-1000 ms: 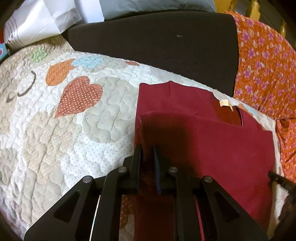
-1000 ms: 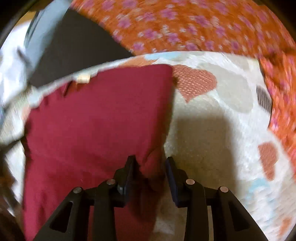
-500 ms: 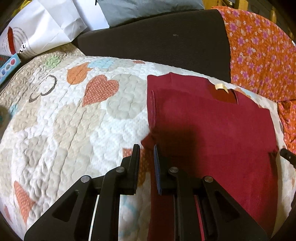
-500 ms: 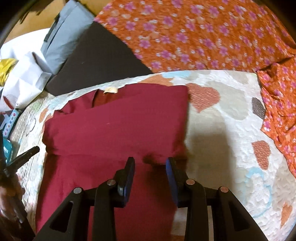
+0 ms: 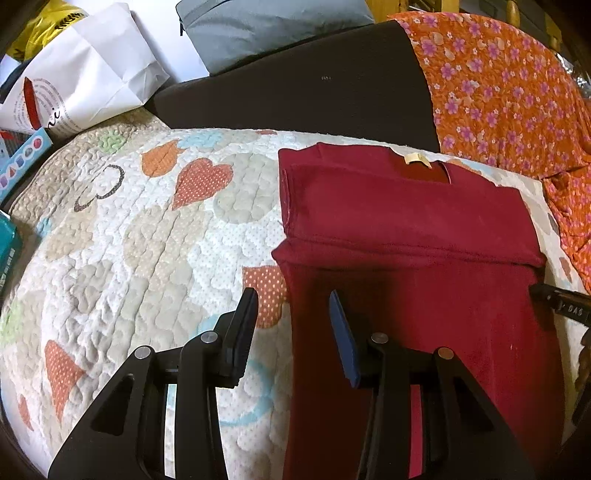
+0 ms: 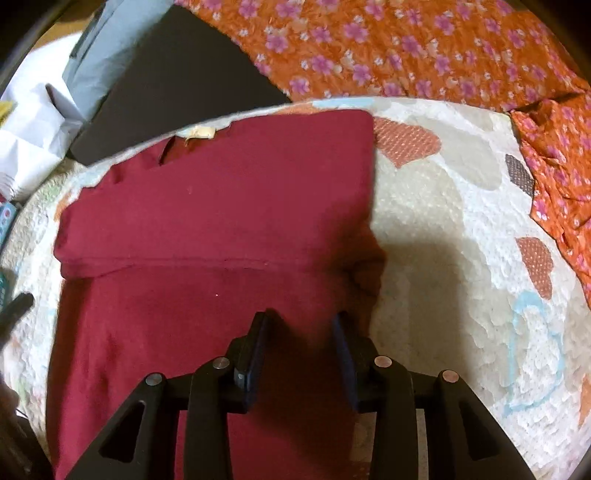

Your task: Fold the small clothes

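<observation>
Two views show us the same dark red shirt (image 5: 413,229), lying flat on a quilted bedcover (image 5: 122,258) with heart patches, its lower part folded up over the chest so that a hem runs straight across the cloth. From the left wrist view we see the left gripper (image 5: 291,306) above the left edge of the shirt: its fingers are opening, they stand apart, and nothing is pinched between them; one finger is over the bedcover and the other over the red cloth. This view alone shows a white paper bag (image 5: 85,77), a yellow bag (image 5: 44,26) behind it, and a grey cushion (image 5: 273,29) at the far side, and also the tip of the other tool at the right border. From the right wrist view we see the right gripper (image 6: 299,325) over the right part of the shirt (image 6: 221,199), near a small bunch of cloth at the end of the hem. Its fingers stand a little apart, with red cloth below them, but we cannot tell if they press on it. Only this view shows the wide free part of the bedcover (image 6: 461,258) to the right of the shirt. Both views show the cream label (image 6: 201,132) at the neck, the dark panel (image 5: 314,92) behind the bed, and the orange flowered cloth (image 6: 406,51).
</observation>
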### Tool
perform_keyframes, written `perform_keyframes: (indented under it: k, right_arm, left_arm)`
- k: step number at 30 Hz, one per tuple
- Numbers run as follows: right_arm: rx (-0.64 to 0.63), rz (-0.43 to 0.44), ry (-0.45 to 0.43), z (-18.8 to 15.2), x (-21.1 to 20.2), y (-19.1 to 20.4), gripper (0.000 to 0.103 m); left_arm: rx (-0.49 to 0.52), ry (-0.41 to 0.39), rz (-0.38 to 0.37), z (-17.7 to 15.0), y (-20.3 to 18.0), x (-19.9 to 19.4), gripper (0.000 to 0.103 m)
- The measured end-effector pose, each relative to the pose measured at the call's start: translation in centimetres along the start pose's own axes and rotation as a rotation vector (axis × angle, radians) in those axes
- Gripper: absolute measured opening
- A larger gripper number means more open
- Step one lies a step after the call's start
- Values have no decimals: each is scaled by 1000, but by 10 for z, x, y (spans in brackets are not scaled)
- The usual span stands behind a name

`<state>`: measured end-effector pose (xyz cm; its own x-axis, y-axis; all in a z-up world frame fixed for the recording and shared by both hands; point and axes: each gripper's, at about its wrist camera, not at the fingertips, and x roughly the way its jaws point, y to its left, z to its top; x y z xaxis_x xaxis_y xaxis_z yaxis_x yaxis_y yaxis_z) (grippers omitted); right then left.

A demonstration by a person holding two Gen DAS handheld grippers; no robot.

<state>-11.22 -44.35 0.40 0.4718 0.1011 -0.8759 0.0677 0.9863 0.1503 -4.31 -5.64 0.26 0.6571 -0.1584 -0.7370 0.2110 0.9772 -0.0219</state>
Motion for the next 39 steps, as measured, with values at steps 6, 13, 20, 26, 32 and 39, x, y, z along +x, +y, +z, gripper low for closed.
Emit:
perform_keyframes:
  k: [6, 13, 20, 26, 32, 39]
  right_arm:
    - [-25, -4, 18, -17, -23, 2, 35]
    - [3, 25, 18, -44, -43, 1, 38]
    - [-2, 51, 6, -64, -53, 11, 38]
    - [-32, 64, -5, -73, -49, 22, 38]
    - [-107, 42, 0, -83, -41, 39, 40]
    - [-106, 37, 1, -90, -45, 39, 41]
  left_arm:
    - [9, 3, 0, -12, -3, -9, 40]
    - [13, -16, 19, -26, -3, -24, 40]
    - [29, -39, 33, -34, -8, -33, 40]
    - [41, -50, 46, -40, -9, -31, 40]
    - [46, -42, 53, -52, -11, -31, 40]
    - [27, 17, 35, -69, -12, -25, 40]
